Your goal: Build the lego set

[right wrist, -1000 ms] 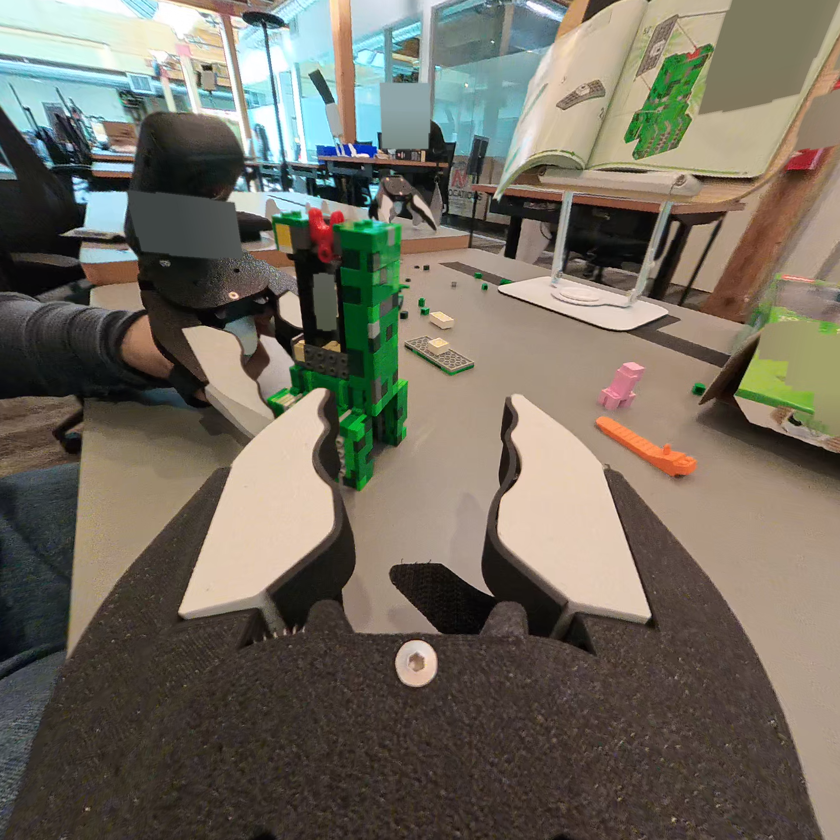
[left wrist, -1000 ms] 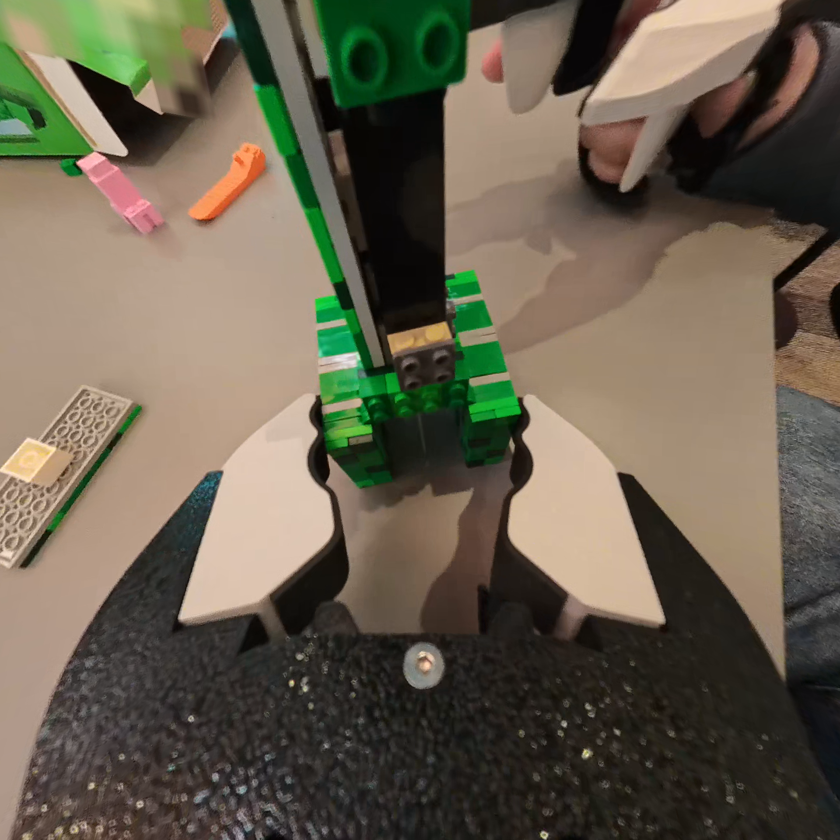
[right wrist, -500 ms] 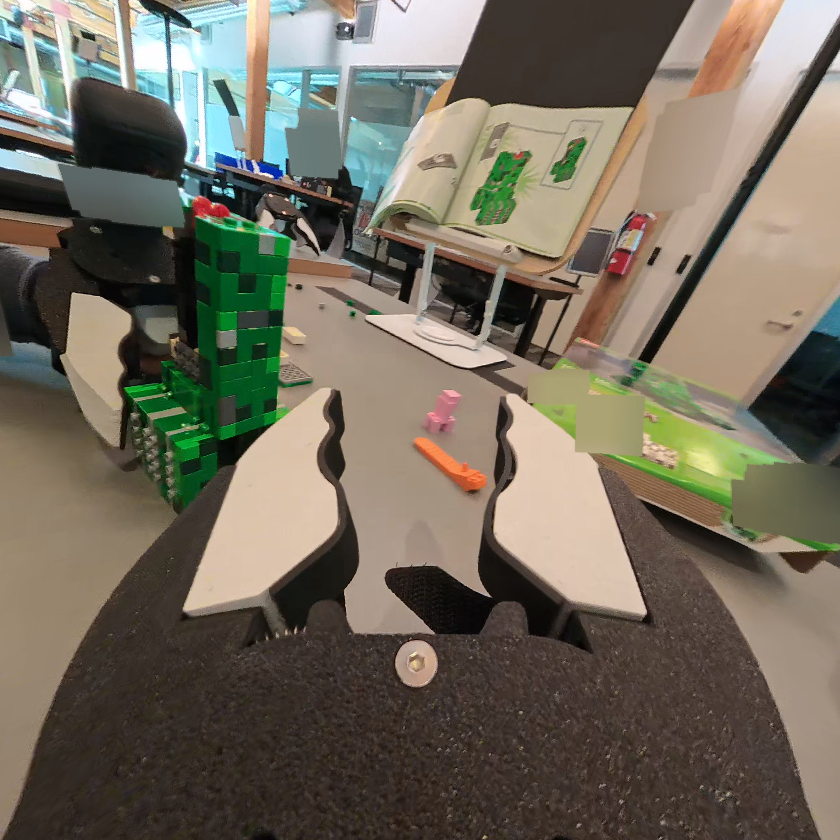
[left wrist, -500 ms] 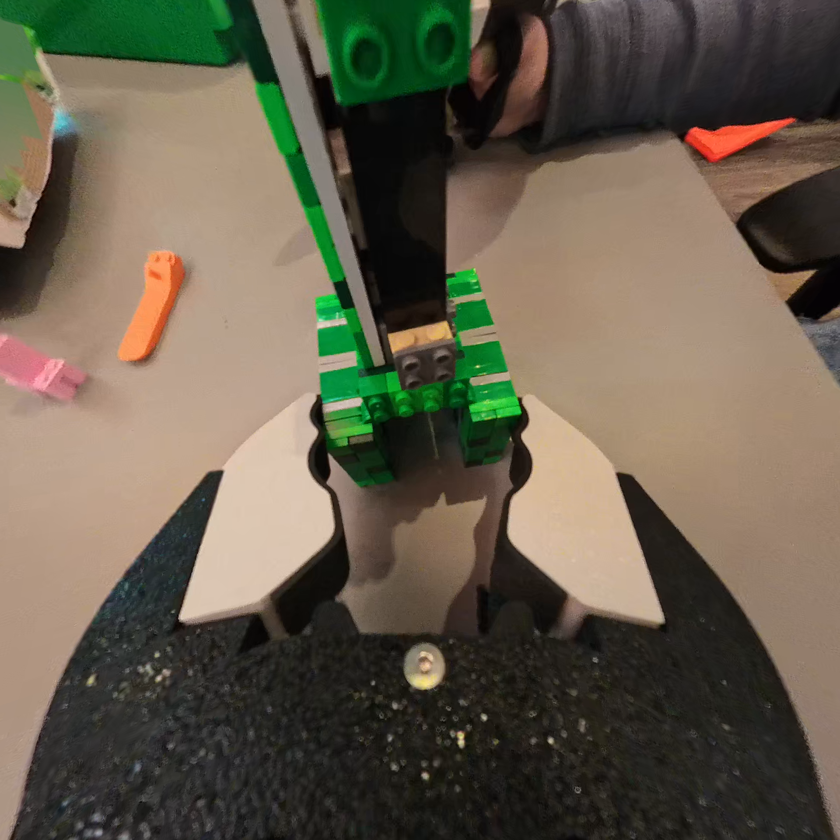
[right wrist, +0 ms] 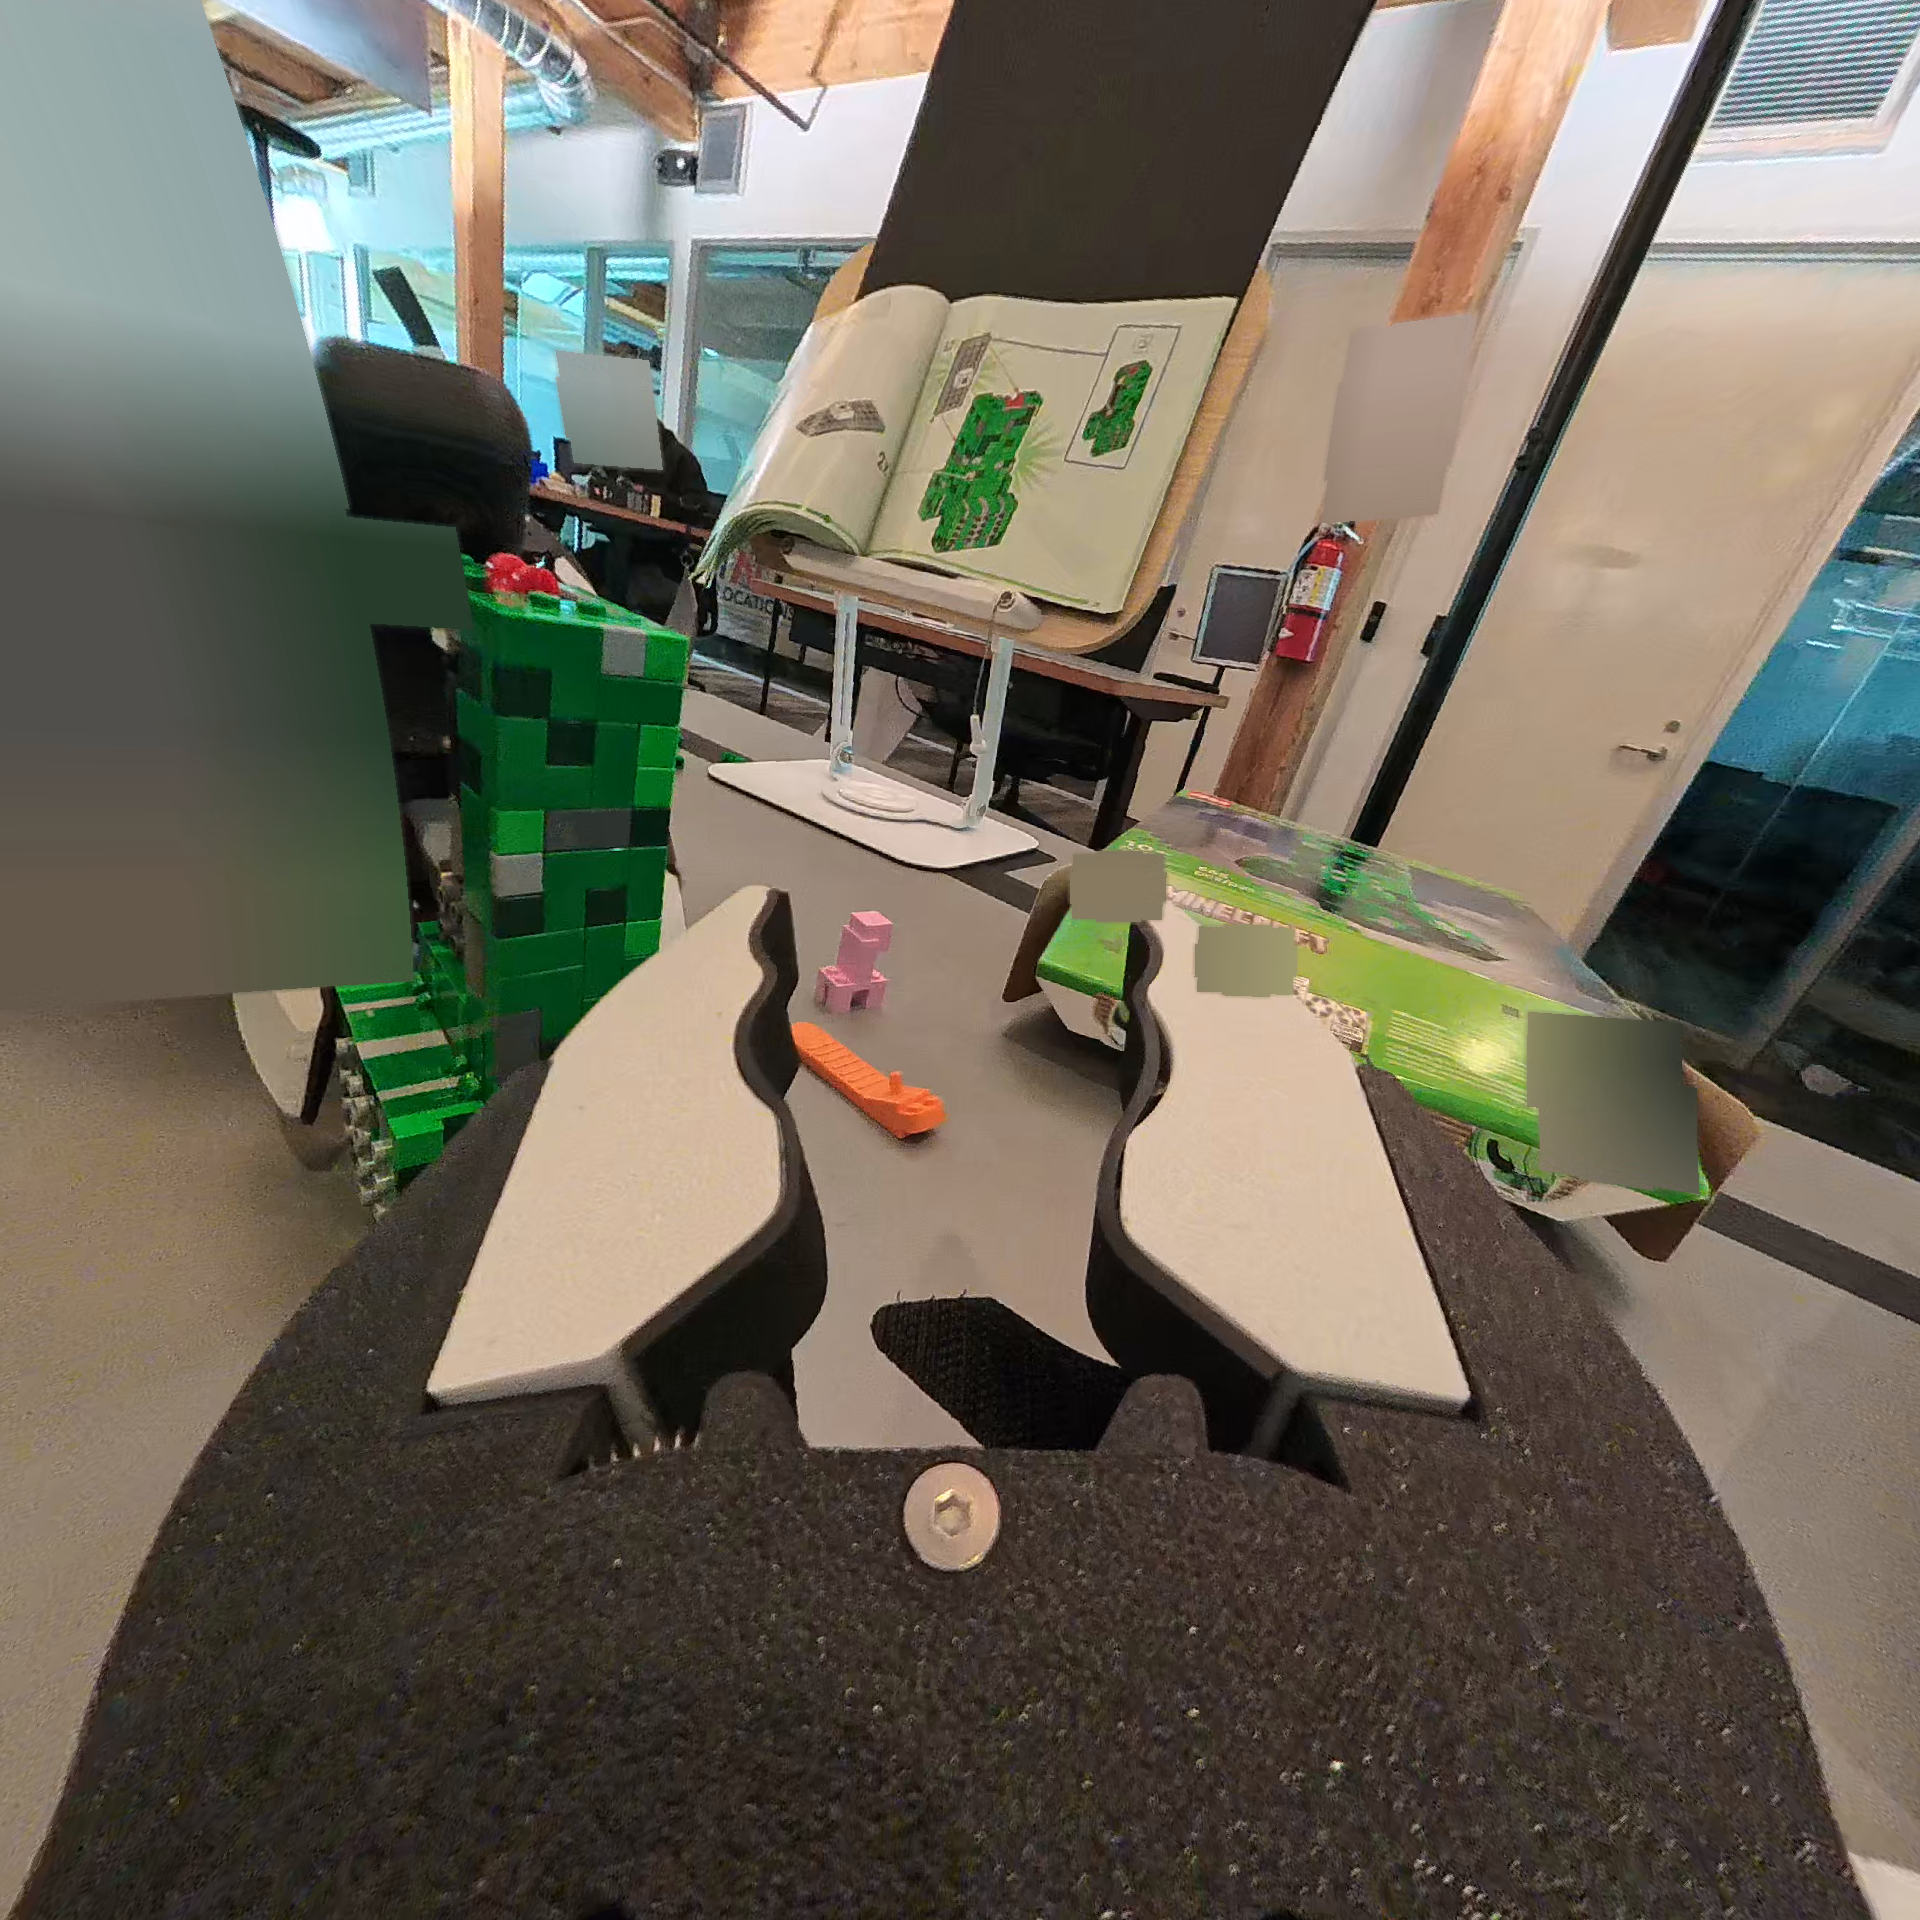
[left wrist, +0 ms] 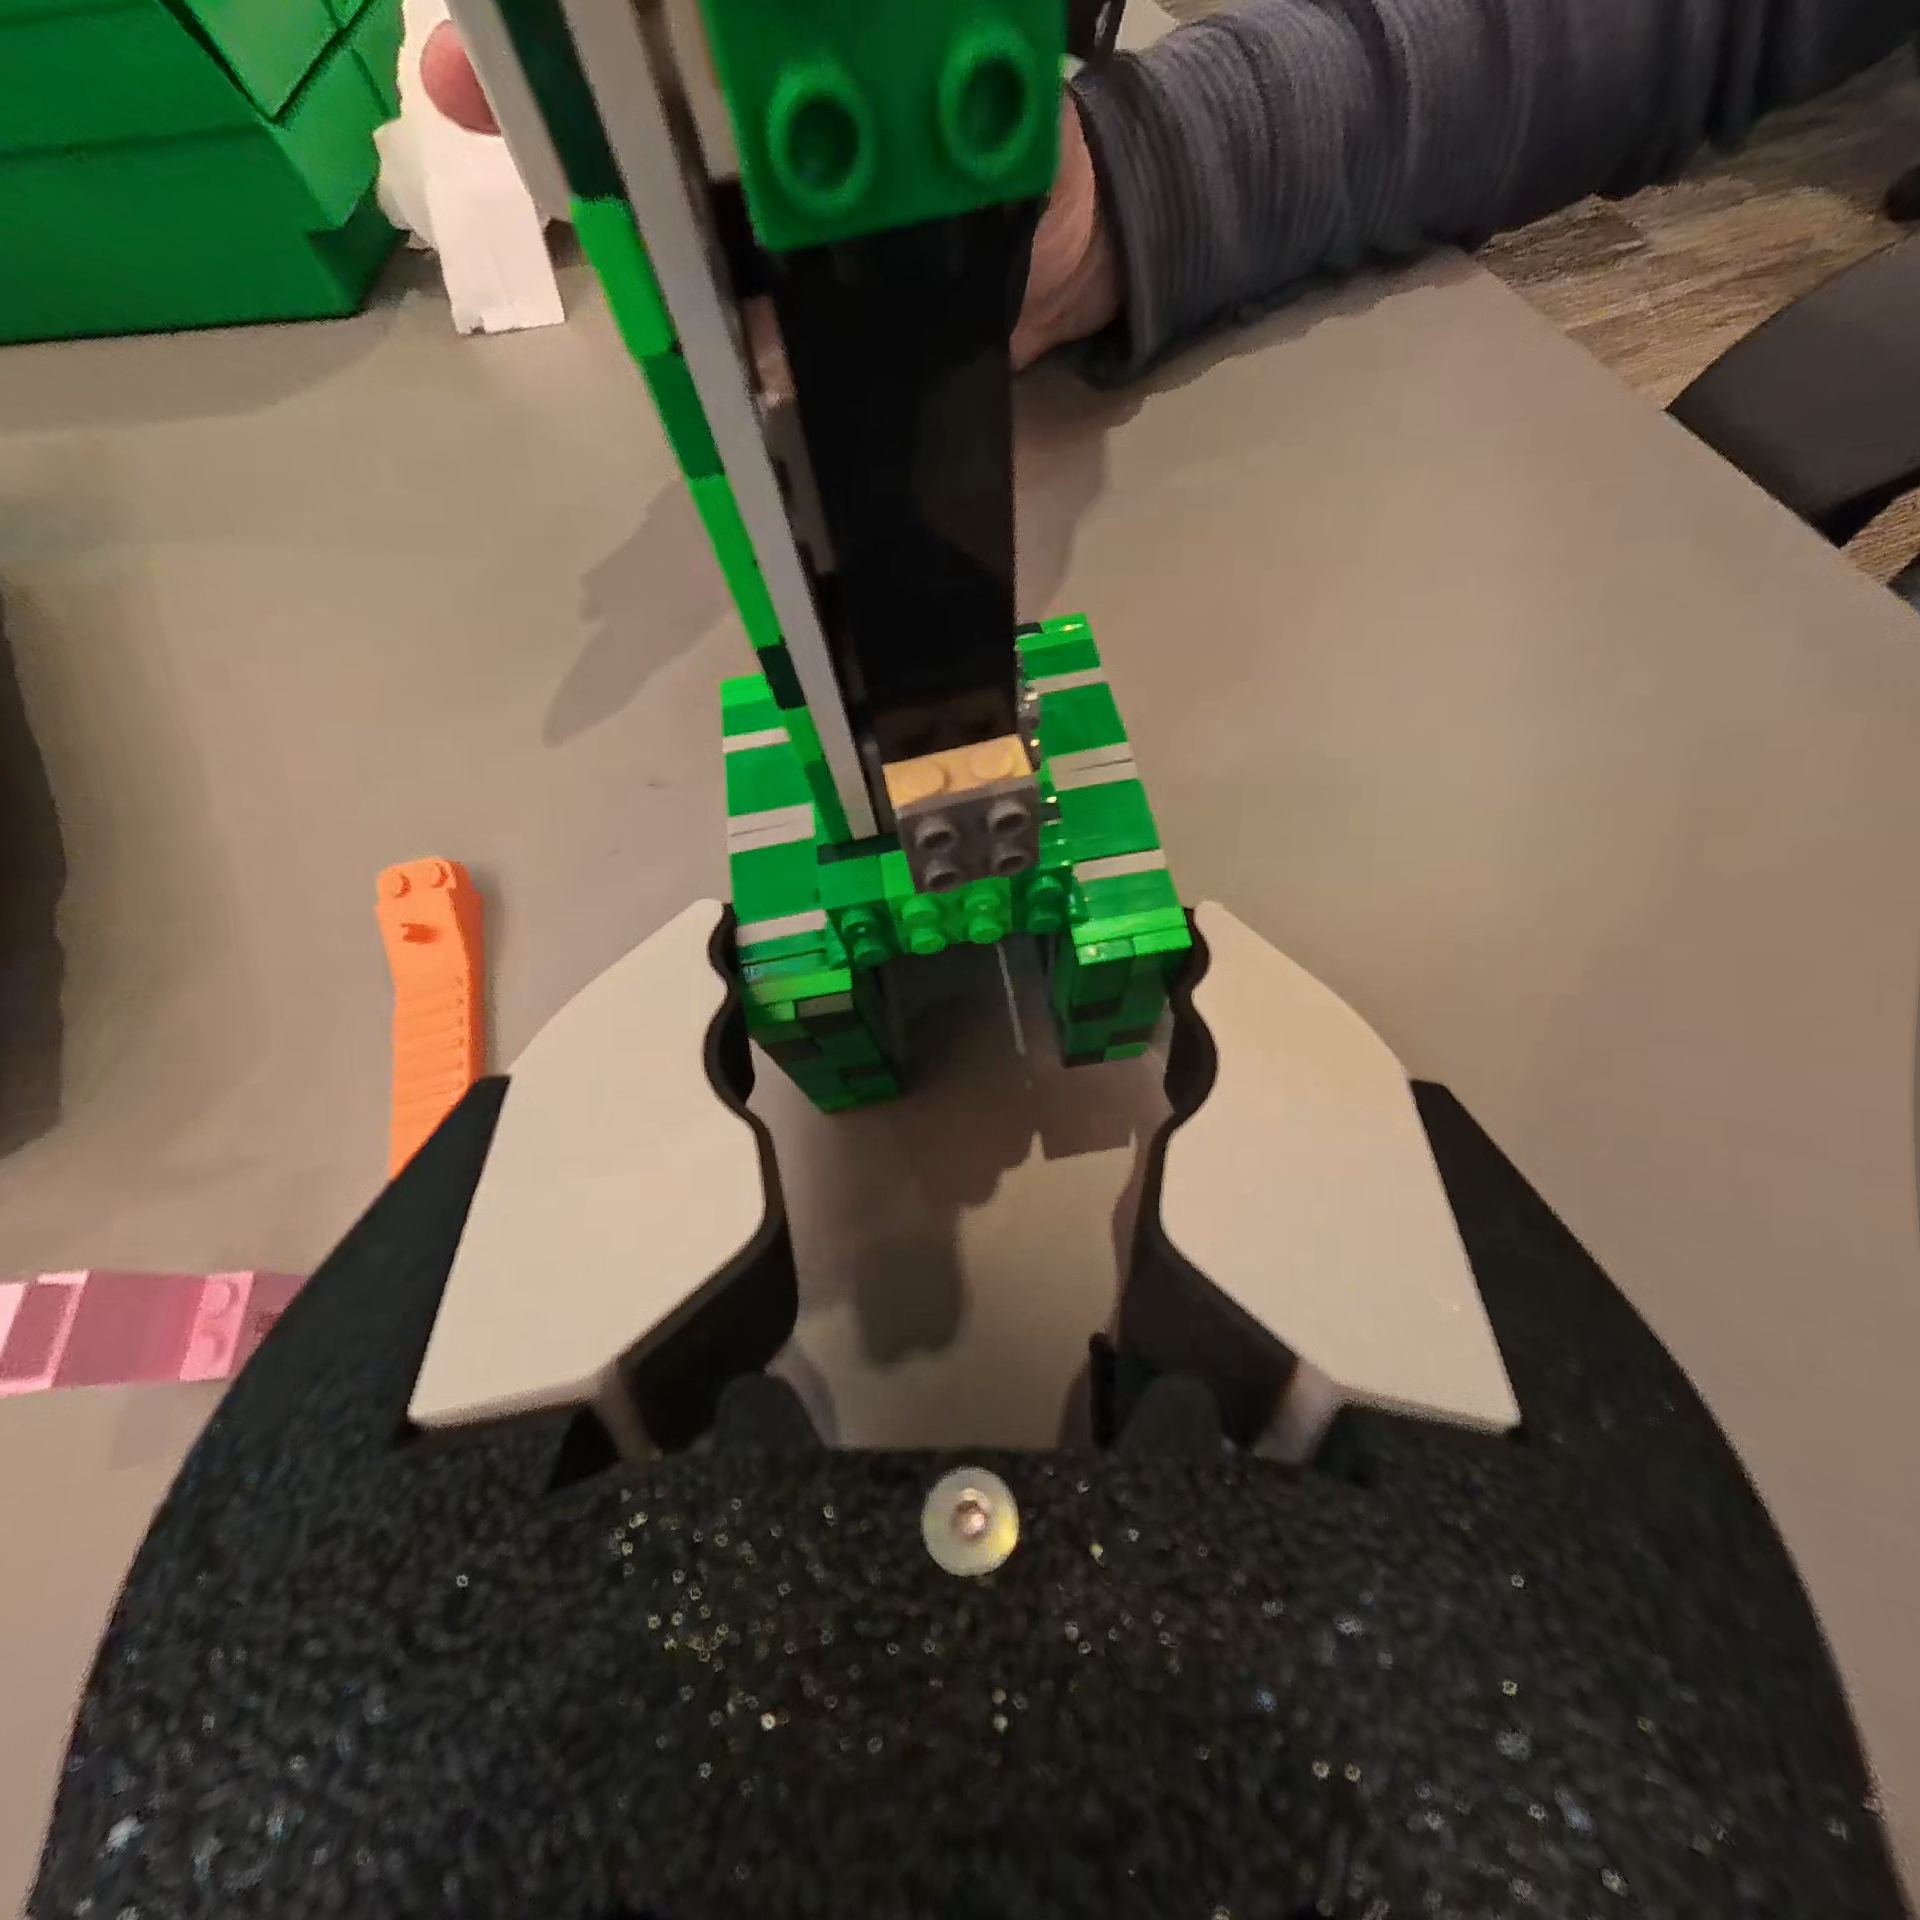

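My left gripper [left wrist: 958,935] is shut on the base of a tall green brick figure [left wrist: 940,831]. Both pads press on its green feet, and the figure stands upright on the grey table [left wrist: 1455,727]. A grey studded brick and a tan plate sit at the foot of its black back. The figure also shows at the left of the right wrist view [right wrist: 566,790], with red pieces on top. My right gripper [right wrist: 956,920] is open and empty, to the right of the figure. Beyond its fingertips lie an orange brick separator [right wrist: 868,1081] and a small pink brick figure [right wrist: 857,961].
A green toy box [right wrist: 1403,987] lies on the table at the right. An open instruction booklet [right wrist: 997,436] rests on a white stand [right wrist: 883,810] behind. The separator [left wrist: 431,1018] lies left of my left gripper. A person's sleeve [left wrist: 1403,156] shows beyond the figure.
My left gripper has turned the figure while keeping hold of it, so the table shifted behind it. My right gripper swung right, away from the figure, and its jaws narrowed slightly.
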{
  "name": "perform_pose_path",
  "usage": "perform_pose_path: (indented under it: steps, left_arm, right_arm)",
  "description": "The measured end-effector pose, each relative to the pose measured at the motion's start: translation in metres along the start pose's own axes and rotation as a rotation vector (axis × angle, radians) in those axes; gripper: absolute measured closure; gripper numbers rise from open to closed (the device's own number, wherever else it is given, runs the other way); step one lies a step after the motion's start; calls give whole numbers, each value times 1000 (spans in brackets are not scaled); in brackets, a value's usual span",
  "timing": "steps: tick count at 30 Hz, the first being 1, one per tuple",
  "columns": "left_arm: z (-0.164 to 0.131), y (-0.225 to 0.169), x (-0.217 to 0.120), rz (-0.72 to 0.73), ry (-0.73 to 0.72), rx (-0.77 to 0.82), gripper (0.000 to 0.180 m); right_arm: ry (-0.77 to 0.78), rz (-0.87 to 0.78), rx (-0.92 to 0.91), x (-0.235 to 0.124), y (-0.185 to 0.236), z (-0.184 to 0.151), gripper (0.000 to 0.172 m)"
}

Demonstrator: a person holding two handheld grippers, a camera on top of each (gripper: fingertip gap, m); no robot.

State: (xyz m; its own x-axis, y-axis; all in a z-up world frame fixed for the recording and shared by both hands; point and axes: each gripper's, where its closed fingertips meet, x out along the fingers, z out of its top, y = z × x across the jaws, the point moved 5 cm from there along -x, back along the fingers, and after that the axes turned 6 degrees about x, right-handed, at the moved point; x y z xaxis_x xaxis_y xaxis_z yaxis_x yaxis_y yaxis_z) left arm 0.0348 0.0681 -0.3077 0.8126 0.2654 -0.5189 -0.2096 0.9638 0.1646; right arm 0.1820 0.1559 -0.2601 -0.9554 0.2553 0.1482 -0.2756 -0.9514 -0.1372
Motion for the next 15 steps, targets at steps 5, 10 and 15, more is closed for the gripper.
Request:
perform_pose_path:
  steps: [5,10,15]
  left_arm:
    - [-1,1,0,12,2,19,97]
    - [-3,2,-2,50,21,22,85]
    - [1,-2,-19,161,-74,-22,74]
  right_arm:
    - [9,-11,-7,-1,2,1,111]
    - [30,-38,-41,-2,4,0,112]
    - [41,-121,-64,-7,4,2,113]
